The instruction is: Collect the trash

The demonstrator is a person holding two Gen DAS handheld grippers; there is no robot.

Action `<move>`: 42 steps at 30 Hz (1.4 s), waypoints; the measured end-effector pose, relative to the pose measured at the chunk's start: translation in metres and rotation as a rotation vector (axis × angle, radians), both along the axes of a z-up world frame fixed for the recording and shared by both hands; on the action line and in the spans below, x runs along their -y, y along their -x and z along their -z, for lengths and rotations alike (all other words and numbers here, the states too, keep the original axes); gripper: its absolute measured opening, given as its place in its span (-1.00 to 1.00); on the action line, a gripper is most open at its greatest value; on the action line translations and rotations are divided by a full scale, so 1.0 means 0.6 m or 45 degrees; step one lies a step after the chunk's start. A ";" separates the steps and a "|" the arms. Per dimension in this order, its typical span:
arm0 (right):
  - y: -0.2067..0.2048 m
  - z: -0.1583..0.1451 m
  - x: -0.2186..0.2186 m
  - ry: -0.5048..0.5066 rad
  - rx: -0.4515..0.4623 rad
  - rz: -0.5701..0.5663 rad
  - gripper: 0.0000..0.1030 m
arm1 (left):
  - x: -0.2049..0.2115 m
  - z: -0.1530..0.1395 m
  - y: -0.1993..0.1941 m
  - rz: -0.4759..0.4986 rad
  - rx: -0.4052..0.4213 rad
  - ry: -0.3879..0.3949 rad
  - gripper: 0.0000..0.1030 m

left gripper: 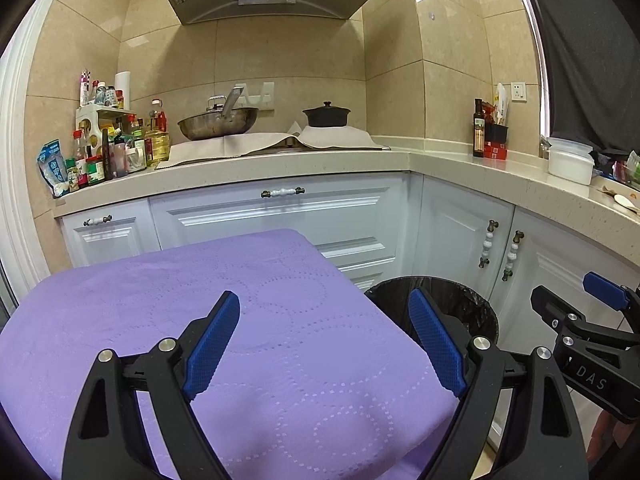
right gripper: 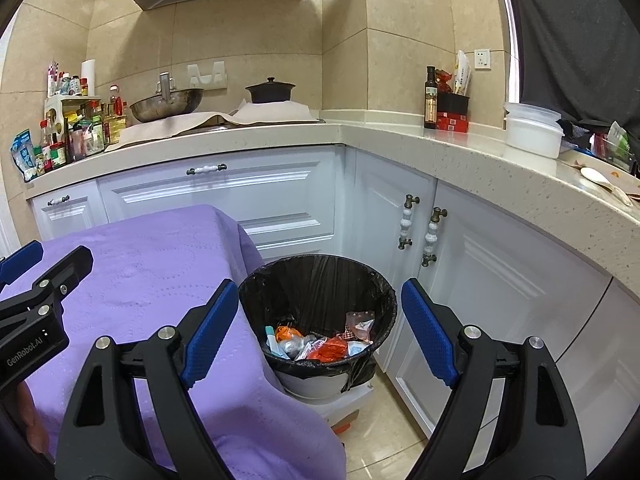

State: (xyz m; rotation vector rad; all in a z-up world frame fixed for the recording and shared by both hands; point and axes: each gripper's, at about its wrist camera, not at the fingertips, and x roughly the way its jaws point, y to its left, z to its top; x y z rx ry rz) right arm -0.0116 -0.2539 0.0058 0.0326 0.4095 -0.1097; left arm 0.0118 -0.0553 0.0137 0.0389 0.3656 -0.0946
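Both grippers are spread wide and hold nothing. The left gripper hovers over the purple cloth, with the bin's rim just right of its right finger. The right gripper frames the black-lined trash bin ahead, where wrappers lie inside.

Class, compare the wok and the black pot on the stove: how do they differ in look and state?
The wok is shiny bare metal; the black pot is matte dark. The wok is wide, shallow and uncovered, while the pot is smaller and lidded with a knob. Both sit on the paper-covered stove.
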 end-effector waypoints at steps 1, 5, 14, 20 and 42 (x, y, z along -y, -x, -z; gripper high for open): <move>0.001 0.000 0.000 -0.001 0.002 0.002 0.58 | 0.000 0.000 0.000 -0.002 0.001 0.001 0.63; 0.002 0.000 0.002 -0.004 0.004 0.004 0.59 | 0.000 0.000 0.000 0.000 -0.001 -0.002 0.63; 0.002 0.001 0.009 -0.008 0.005 0.005 0.59 | 0.000 -0.002 0.003 0.000 -0.006 0.004 0.63; 0.001 0.000 0.011 -0.007 0.004 0.003 0.59 | -0.001 -0.001 0.002 -0.001 -0.009 0.008 0.63; 0.003 -0.001 0.014 -0.008 0.004 0.005 0.59 | -0.005 0.001 0.002 -0.001 -0.010 0.010 0.63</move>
